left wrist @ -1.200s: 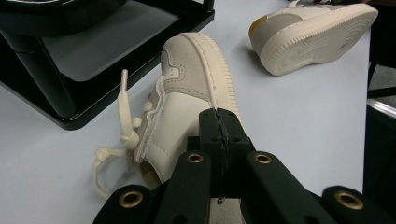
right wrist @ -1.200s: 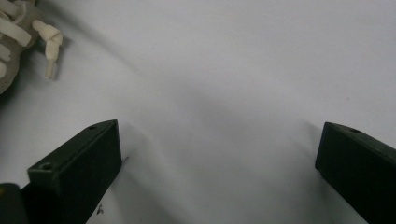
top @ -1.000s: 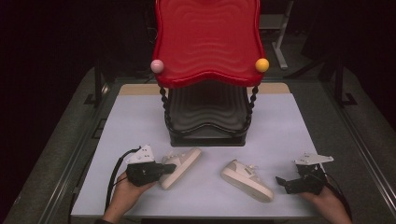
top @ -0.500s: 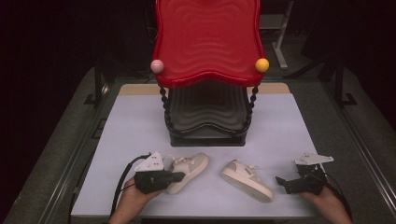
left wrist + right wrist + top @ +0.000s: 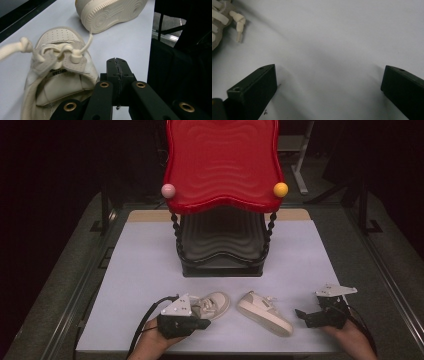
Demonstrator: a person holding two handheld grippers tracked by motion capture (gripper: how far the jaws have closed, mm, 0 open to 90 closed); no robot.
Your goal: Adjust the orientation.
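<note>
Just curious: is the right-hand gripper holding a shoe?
No, the right gripper sits open over bare table, apart from the shoe.

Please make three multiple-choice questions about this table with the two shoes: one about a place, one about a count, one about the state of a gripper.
1. Where does the left gripper sit?
A. at the left shoe
B. on the red tray
C. beside the right gripper

2. How many small balls are at the red tray's front corners?
A. none
B. two
C. four

3. How do the right gripper's jaws stand?
A. closed on a lace
B. closed on nothing
C. wide apart

Answers:
1 A, its closed jaws lie against that shoe's side.
2 B, a pink ball and an orange ball.
3 C, bare table shows between them.
</note>
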